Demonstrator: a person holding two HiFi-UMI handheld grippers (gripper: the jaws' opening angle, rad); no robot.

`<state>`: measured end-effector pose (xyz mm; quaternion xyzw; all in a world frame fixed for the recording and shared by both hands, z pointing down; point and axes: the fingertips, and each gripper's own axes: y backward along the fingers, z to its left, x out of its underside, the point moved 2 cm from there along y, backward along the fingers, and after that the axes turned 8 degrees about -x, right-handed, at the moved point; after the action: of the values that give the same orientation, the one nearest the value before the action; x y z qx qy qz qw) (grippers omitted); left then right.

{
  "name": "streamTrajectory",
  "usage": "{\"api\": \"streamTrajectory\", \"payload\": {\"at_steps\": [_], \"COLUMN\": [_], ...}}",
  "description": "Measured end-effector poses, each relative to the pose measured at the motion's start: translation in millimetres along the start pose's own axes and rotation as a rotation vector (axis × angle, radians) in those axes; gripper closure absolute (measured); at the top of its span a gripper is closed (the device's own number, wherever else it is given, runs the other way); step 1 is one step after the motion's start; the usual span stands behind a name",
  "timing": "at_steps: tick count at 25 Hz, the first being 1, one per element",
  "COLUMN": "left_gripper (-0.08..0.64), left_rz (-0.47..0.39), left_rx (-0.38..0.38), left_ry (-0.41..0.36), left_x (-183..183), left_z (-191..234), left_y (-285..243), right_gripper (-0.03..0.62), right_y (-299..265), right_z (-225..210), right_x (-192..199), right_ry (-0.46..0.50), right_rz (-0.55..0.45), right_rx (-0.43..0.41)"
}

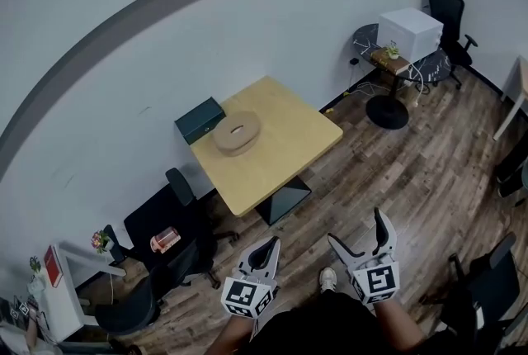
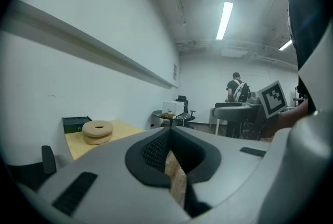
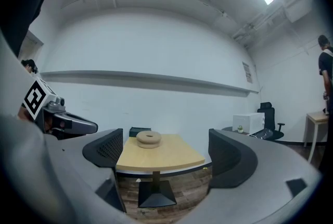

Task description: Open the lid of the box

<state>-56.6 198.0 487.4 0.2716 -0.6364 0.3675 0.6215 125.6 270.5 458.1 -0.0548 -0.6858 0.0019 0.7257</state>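
The left gripper (image 1: 266, 250) has its jaws clenched together, pad against pad, with nothing between them; its own view shows only the dark pads meeting at the left gripper (image 2: 167, 137) tip. The right gripper (image 1: 359, 231) has its jaws released and spread wide, and the gap of the right gripper (image 3: 165, 150) frames only the room beyond, so it grasps nothing. Both are held low in front of the person, over the wood-plank floor (image 1: 412, 172) and well apart from the desk (image 1: 280, 149).

The dark green box (image 1: 199, 120) sits at the desk's back corner, against the white wall, with its lid down. It shows small in the left gripper view (image 2: 76, 124) and in the right gripper view (image 3: 139, 131). Just beside it, toward the desk's middle, lies a round tan piece (image 1: 237, 133) with a hole in its top. A black office chair (image 1: 177, 221) stands off the desk's left edge. Far to the right, a white cube (image 1: 409, 33) rests on a small round table.
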Motion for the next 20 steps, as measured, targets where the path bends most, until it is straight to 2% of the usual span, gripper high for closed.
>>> {"api": "streamTrajectory", "payload": {"at_steps": [5,11,17,20], "left_gripper": [0.54,0.54,0.54,0.54], "left_rz": [0.002,0.029,0.038,0.047], "left_rx": [0.004,-0.034,-0.083,-0.105], "left_ry": [0.03,0.028,0.045,0.059], "left_x": [-11.0,-11.9,-15.6,-11.3], "left_z": [-2.4,1.0,12.6,18.1], "left_y": [-51.5,-90.6,-116.2,-122.2], "right_gripper": [0.077,0.081,0.083,0.086], "right_y": [-36.7,-69.7,-101.6,-112.0], "right_z": [-38.1,-73.2,-87.8,-91.3], "right_x": [-4.2,-5.1,-0.8,7.0], "right_ry": [0.024,0.039,0.041,-0.002], "right_rz": [0.019,0.027,0.035,0.055], "right_rx": [-0.048,-0.107,-0.186,-0.204]}}
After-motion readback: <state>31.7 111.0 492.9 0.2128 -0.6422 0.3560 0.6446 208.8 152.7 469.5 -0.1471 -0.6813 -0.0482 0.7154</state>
